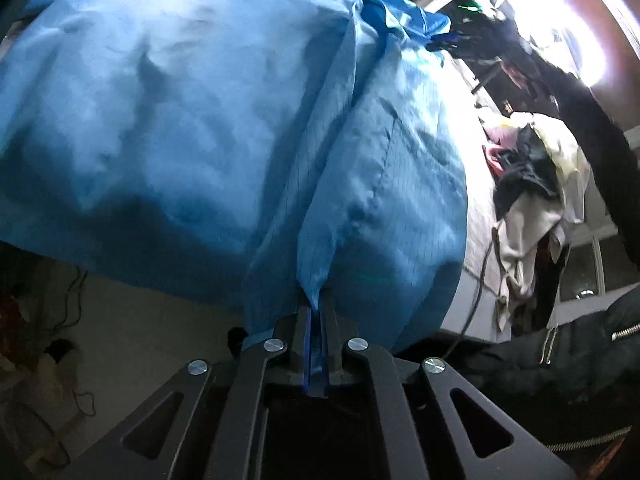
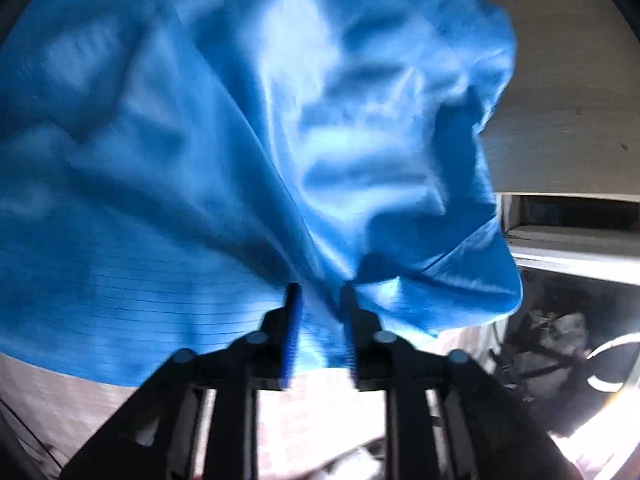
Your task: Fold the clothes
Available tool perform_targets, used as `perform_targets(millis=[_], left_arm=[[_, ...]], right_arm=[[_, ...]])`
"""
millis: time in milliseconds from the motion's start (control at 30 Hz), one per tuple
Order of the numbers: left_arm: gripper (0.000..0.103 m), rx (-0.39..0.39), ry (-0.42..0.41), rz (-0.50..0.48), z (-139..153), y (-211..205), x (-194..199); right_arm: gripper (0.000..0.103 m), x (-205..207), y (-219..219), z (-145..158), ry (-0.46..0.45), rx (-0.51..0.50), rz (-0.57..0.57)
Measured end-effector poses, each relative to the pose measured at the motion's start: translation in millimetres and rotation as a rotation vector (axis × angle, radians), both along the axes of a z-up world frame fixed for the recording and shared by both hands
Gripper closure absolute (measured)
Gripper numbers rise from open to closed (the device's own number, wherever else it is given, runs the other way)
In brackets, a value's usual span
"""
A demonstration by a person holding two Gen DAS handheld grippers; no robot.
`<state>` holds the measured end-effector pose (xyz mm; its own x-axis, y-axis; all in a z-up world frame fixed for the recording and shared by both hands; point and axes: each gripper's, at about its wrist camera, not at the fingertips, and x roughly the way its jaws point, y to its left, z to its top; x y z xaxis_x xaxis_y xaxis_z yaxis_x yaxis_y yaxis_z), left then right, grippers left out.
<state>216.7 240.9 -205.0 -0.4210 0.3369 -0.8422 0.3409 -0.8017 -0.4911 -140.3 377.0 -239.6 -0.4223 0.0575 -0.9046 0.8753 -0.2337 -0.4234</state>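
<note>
Left wrist view shows the left gripper (image 1: 318, 312) clenched on a pinched edge of the blue garment (image 1: 180, 120), which spreads over the bed (image 1: 478, 216) beside a heap of other clothes (image 1: 532, 200), probably to anchor that corner for a fold. Over the same bed, the right gripper (image 2: 320, 300) has its 2 fingers parted around a bunched ridge of the garment; I cannot tell if they press it.
</note>
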Motion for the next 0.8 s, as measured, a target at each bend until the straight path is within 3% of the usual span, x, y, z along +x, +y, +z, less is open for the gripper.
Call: perform_targets(millis=[100,167,300,433,600,700,800], left_arm=[[0.084,-0.031,0.015,0.027,10.7,-3.5,8.9],[0.076,-0.025,0.036,0.037,16.3,-2.4,17.2],[0.075,-0.020,0.052,0.025,12.3,4.5,19.4],[0.080,-0.086,-0.031,0.036,-7.8,-4.2,16.3],[0.080,-0.155,-0.026,0.157,11.2,-53.4,58.5],[0.078,-0.242,-0.010,0.279,32.3,-108.3,91.7],[0.077,-0.299,-0.008,0.299,39.5,-148.5,98.0]], right_arm=[[0.060,39.2,-10.3,37.6,-0.041,-0.187,0.018],[0.052,78.2,-23.3,41.6,-0.108,-0.259,0.117],[0.054,142.4,-57.0,9.2,-0.253,-0.214,0.274],[0.057,176.1,-87.9,-27.7,-0.236,-0.147,0.329],[0.057,159.1,-78.9,5.7,-0.248,-0.231,0.184],[0.057,151.8,-72.3,41.8,-0.273,-0.374,0.086],[0.057,151.2,-69.8,64.7,-0.292,-0.500,0.014]])
